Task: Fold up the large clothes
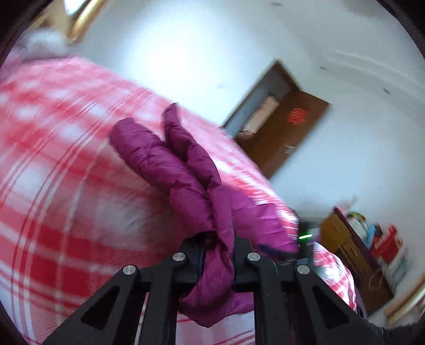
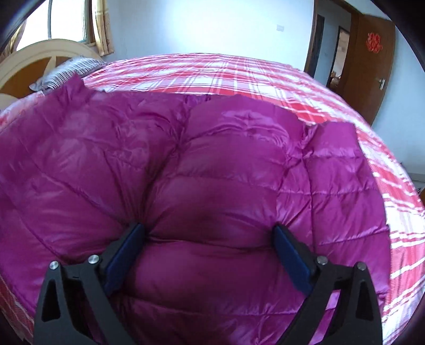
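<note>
Red-plaid bed (image 2: 239, 71) carries your magenta down jacket (image 2: 212, 172), filling frame centre. Your left hand-held gripper (image 1: 217, 254) pinches a jacket fold. Your right hand-held gripper (image 2: 209, 233) spreads wide, fingertips (image 2: 279, 233) pressing its puffy panel.

Daylight from the window (image 2: 66, 24) fills the room brightly. The left wrist view is heavily motion-blurred, smearing the bedspread (image 1: 61, 159) and door (image 1: 287, 127). The right wrist view is sharper, with glare on the shiny jacket (image 2: 212, 159). Fisheye distortion bends both views, with dark corners.
</note>
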